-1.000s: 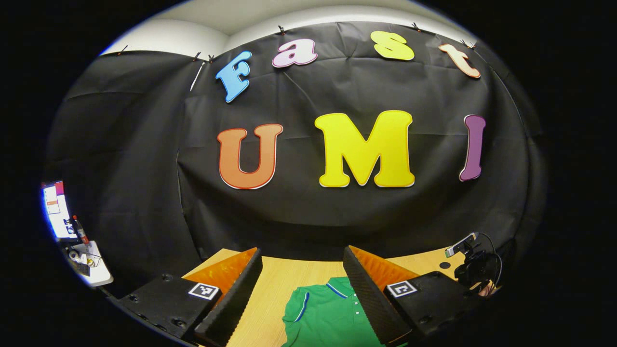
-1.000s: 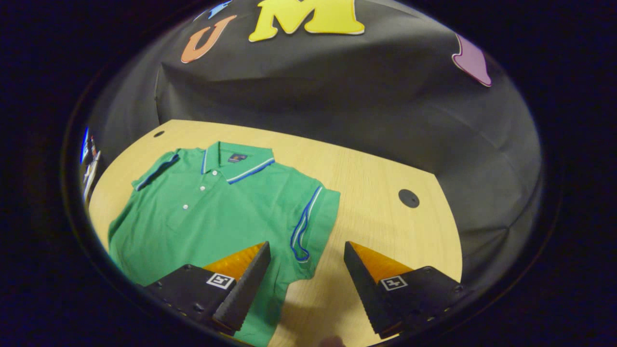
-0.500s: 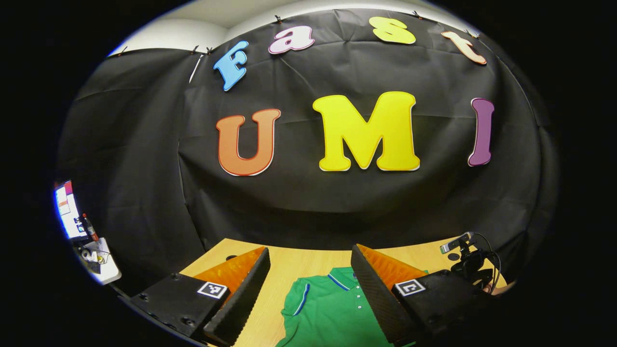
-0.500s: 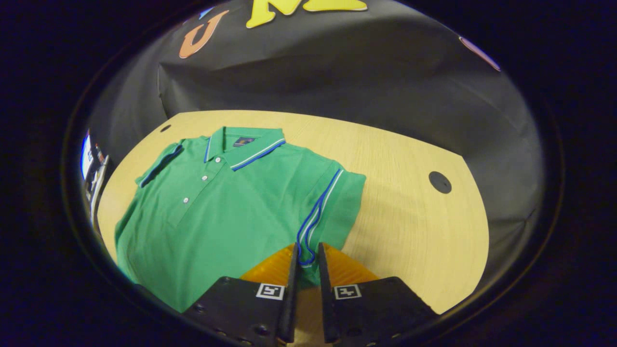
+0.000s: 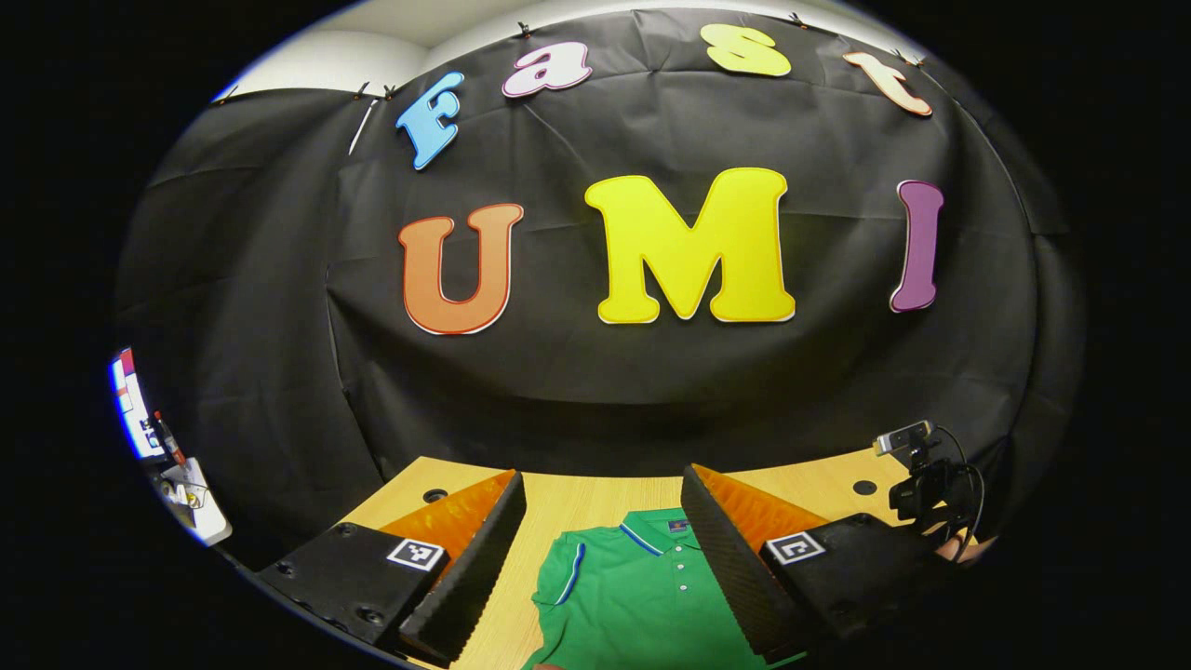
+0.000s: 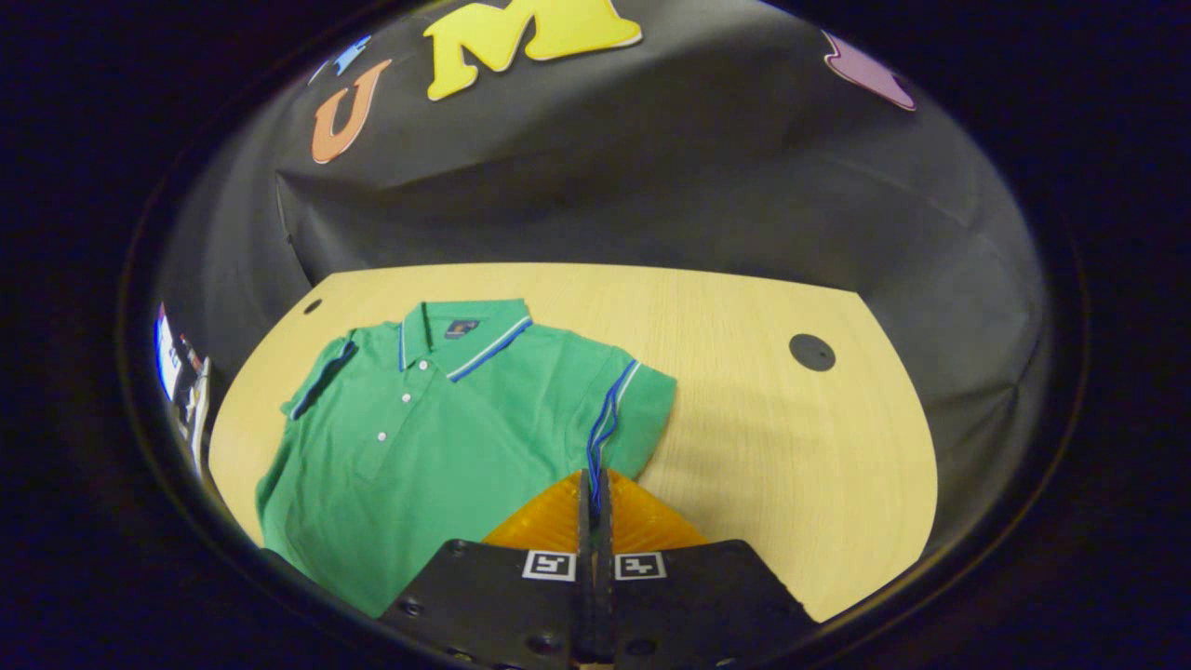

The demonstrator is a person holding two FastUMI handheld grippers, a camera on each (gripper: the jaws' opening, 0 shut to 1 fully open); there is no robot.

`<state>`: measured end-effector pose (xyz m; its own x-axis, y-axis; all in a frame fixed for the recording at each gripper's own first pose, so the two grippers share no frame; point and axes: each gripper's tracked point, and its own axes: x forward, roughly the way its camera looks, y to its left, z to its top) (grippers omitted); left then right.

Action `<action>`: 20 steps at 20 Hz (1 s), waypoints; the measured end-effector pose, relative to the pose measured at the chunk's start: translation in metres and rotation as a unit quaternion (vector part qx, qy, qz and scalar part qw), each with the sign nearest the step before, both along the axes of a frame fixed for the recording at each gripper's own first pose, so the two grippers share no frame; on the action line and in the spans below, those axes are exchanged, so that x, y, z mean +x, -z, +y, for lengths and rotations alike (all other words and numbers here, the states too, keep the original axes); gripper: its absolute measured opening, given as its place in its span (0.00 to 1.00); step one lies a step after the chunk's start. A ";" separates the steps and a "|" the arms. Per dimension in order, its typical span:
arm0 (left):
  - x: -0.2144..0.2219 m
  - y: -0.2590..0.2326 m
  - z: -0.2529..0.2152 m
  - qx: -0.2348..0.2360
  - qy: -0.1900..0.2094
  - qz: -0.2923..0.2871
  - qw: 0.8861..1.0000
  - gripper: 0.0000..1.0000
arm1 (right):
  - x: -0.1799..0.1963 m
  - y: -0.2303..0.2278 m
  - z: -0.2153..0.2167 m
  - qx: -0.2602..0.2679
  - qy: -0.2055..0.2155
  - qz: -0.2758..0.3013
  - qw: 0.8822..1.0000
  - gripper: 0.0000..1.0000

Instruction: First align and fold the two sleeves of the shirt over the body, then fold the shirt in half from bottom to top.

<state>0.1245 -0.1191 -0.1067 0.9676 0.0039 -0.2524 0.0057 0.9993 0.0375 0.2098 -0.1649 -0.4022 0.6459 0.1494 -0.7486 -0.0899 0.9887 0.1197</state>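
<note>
Right hand-held gripper: fingers pressed together on the striped cuff of the shirt's sleeve, pinching the fabric at its lower edge. Green polo shirt lies flat on the wooden worktop, spreading ahead and to the left of this gripper, collar at the far end. Small dark label inside the collar; too small to read. Dark round hole in the worktop off to the right.

Left hand-held gripper: fingers spread wide, holding nothing, raised above the worktop. Shirt lies below and between its fingers, collar pointing away. The other gripper's camera mount shows to its right.
</note>
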 end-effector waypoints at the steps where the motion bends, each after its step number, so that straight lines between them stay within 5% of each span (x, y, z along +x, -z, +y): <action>1: -0.001 0.000 0.002 -0.004 -0.001 0.000 1.000 1.00 | 0.004 -0.009 0.004 -0.002 -0.001 -0.011 1.000 0.01; 7: -0.011 -0.003 0.028 -0.011 -0.028 -0.004 1.000 1.00 | 0.020 -0.048 0.063 0.014 -0.025 -0.045 0.999 0.00; 20: -0.037 -0.011 0.087 0.000 -0.069 -0.005 0.998 1.00 | 0.010 -0.039 0.163 0.027 -0.085 -0.021 0.996 0.06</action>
<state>0.0879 -0.0323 -0.0959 0.9604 0.1365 -0.2430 -0.1317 0.9906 0.0359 0.2194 -0.0021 -0.3627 0.6387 0.2984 -0.7092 -0.2623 0.9510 0.1639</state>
